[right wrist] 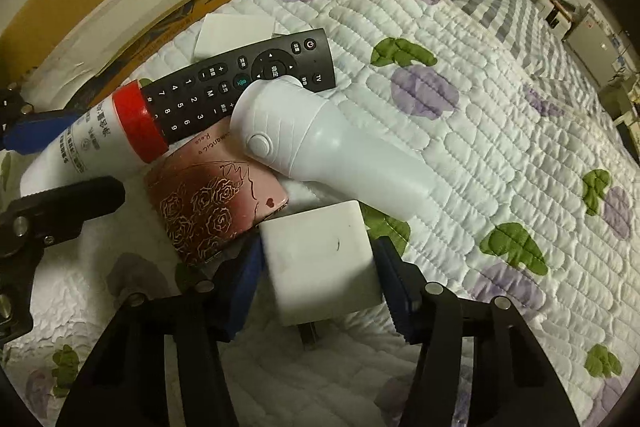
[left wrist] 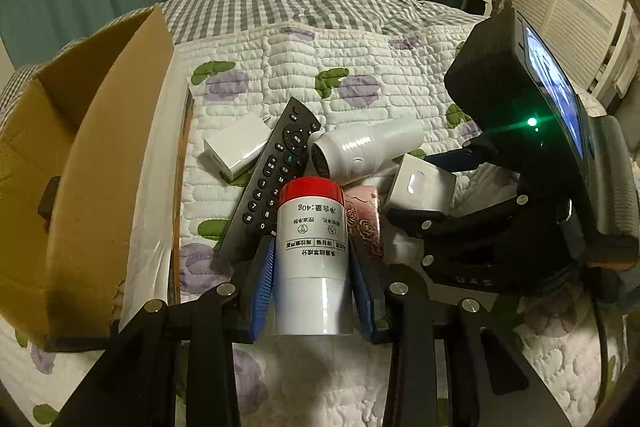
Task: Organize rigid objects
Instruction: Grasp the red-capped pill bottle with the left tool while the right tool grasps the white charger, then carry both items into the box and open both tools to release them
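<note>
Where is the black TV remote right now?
The black remote lies on the flowery quilt in the middle of the pile, its top end resting over a white box toward the cardboard box, with the white handheld device overlapping its other edge.

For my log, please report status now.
Left gripper shut on red-capped bottle. Right gripper shut on white charger. Cardboard box open at left.

remote (left wrist: 272, 171) beside box (left wrist: 80, 163), bottle (left wrist: 312, 251) before remote
</note>
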Motion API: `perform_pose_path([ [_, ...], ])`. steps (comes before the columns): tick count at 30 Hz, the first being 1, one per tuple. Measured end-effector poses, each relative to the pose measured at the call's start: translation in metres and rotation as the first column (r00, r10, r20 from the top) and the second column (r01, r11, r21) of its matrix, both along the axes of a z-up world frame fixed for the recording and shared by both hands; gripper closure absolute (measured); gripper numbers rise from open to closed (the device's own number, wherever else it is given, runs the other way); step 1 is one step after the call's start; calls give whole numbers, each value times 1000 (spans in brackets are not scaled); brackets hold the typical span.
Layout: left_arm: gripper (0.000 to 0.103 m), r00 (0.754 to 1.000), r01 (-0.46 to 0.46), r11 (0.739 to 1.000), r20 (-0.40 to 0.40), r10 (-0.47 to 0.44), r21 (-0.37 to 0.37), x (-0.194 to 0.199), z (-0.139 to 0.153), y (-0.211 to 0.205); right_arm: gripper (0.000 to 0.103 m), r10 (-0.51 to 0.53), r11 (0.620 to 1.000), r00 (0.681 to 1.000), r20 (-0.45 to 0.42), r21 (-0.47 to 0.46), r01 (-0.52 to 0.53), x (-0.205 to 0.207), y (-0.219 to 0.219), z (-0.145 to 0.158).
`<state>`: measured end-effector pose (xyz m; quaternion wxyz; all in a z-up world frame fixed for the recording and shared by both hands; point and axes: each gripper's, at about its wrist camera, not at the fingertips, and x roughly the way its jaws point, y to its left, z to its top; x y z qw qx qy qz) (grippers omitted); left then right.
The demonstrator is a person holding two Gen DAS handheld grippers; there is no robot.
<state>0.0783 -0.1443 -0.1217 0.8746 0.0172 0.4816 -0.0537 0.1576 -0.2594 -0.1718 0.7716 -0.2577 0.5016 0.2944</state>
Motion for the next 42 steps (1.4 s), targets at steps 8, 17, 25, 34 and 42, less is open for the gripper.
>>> perform_pose_path([
  [8, 67, 999, 29, 999, 43, -29, -21, -20, 25, -1, 51, -115, 992, 990, 80, 59, 110, -29, -13, 38],
  [17, 67, 987, 46, 997, 157, -37, -54, -51, 79, 18, 51, -165, 985, 976, 144, 70, 156, -59, -11, 92],
  [25, 67, 964, 8, 998, 264, 10, -68, -66, 134, 70, 51, -148, 985, 947, 284, 133, 114, -83, 26, 177],
  [34, 67, 936, -82, 996, 340, 89, -36, -62, 171, 154, 51, -115, 969, 918, 378, 248, 20, -92, 99, 253],
  [42, 67, 953, -112, 994, 283, 107, 1, -38, 136, 193, 51, -74, 959, 946, 317, 282, -19, -65, 171, 232],
])
